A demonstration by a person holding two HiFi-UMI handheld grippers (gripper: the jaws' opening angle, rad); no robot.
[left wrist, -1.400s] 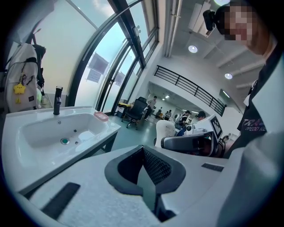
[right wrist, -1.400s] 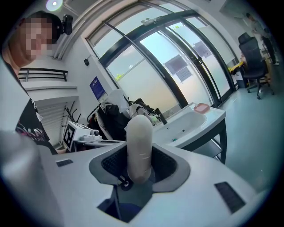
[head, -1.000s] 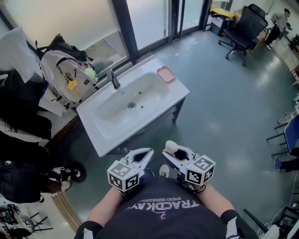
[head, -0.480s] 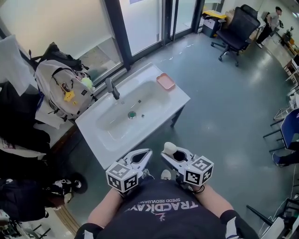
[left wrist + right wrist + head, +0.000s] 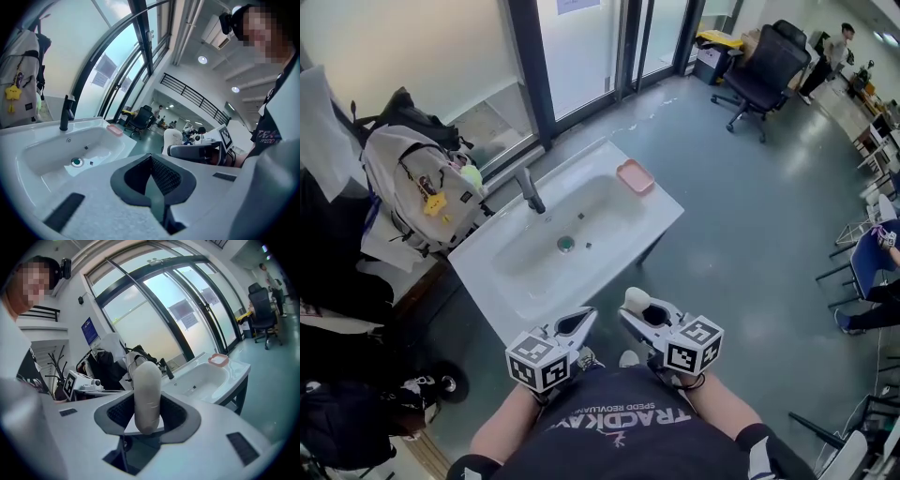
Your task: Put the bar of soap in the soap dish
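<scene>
- A backpack (image 5: pixel 422 187) hangs at the far left in the head view. My left gripper view catches only its edge, with a yellow star charm on it.
- The white sink (image 5: pixel 502 291) sits ahead of me, with the dark faucet (image 5: pixel 530 192) at its back rim and the drain (image 5: pixel 566 244) in the bowl.
- My left gripper (image 5: pixel 579 321) hovers low, just short of the sink's near edge. From above I cannot judge its gap. Its own view shows the jaws closed on each other, the pads (image 5: pixel 161 176) meeting with nothing between them.
- My right gripper (image 5: pixel 639 314) hangs just beside it, clamped on the bar of soap (image 5: pixel 636 299). The head view shows only a pale end poking out. The right gripper view shows the whole bar (image 5: pixel 146 390) standing upright between the pads, rising well above them.
- The pink soap dish (image 5: pixel 635 175) lies on the sink's far right corner, well apart from the soap. Both gripper views show it small at the rim (image 5: pixel 114 130) (image 5: pixel 218 359), and it looks empty from above.
- A black office chair (image 5: pixel 764 70) stands far off to the right on the grey floor.
</scene>
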